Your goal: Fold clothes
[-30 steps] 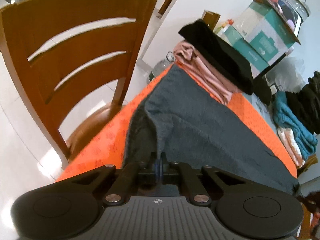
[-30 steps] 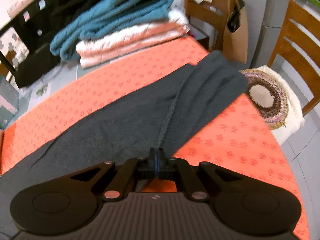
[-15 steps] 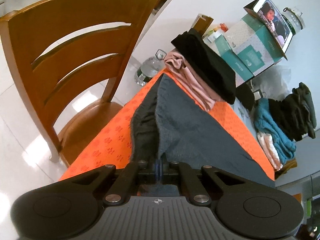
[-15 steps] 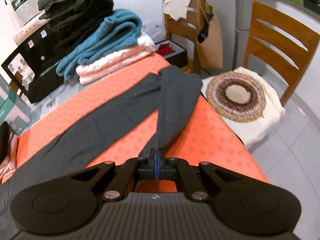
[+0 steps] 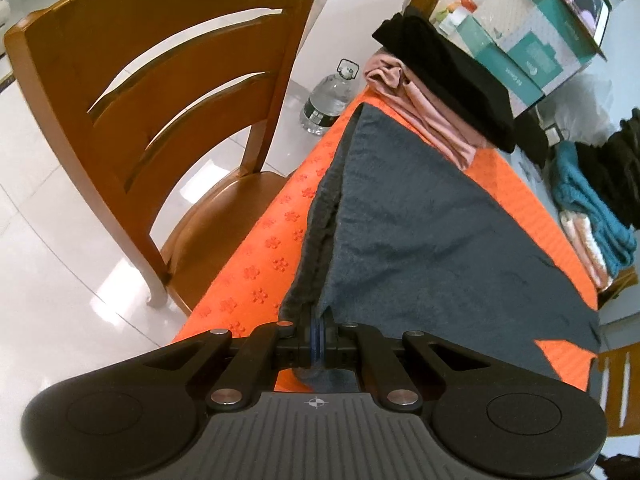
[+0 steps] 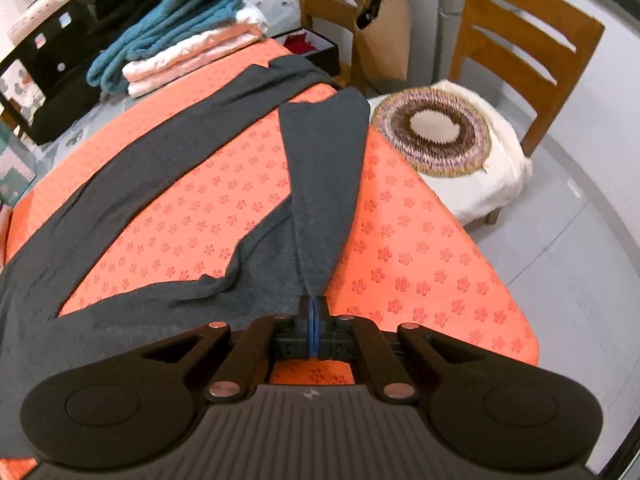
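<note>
Two grippers are each pinching the same dark grey garment, which is lying spread over the orange patterned tablecloth. The left gripper is clamping a bunched edge near the table's left side, beside a wooden chair. The right gripper is gripping the tip of a narrow part of the garment that is running toward the table's far right edge, with another running off to the far left. Folded teal and pink clothes are sitting at the far end.
</note>
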`<action>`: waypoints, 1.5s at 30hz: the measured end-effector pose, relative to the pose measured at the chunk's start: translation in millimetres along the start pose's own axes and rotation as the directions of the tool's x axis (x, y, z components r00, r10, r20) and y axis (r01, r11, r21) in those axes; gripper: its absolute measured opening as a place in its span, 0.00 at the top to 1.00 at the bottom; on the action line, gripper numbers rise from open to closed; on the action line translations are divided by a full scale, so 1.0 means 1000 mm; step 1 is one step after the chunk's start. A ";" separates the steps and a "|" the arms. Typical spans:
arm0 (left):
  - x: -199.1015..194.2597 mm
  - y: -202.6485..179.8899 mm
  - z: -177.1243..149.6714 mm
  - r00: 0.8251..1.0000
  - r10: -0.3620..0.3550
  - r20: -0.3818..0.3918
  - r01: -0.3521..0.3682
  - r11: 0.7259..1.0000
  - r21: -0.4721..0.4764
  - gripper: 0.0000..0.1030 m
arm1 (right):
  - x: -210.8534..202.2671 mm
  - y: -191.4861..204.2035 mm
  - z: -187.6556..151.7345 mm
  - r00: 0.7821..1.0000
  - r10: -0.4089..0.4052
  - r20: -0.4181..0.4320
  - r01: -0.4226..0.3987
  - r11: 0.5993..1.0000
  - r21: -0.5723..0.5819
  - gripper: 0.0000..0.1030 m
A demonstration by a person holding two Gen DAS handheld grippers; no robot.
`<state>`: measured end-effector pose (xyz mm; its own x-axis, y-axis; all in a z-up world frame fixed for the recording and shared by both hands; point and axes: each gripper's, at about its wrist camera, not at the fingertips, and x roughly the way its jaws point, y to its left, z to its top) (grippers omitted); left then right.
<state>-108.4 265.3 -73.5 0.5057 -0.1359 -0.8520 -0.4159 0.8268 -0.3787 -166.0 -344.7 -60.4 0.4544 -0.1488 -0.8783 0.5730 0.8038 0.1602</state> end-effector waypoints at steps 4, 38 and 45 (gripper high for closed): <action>0.000 -0.005 0.003 1.000 0.020 -0.012 -0.020 0.999 0.045 0.96 | -0.013 0.000 -0.002 1.000 -0.013 0.009 0.013 1.000 -0.002 0.99; -0.024 -0.012 -0.001 0.994 0.018 0.110 -0.021 0.999 0.025 0.42 | 0.010 0.015 0.011 0.995 -0.093 0.043 0.100 0.972 -0.213 0.63; -0.034 -0.031 -0.014 0.995 -0.006 0.104 0.007 1.000 -0.009 0.36 | 0.072 0.019 0.059 0.996 -0.085 0.042 0.092 0.971 -0.220 0.61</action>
<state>-123.5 236.3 -38.0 0.5844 -0.0836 -0.8072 -0.4189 0.8208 -0.3883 -82.9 -374.2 -94.1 0.4329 -0.2406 -0.8688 0.4483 0.8935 -0.0241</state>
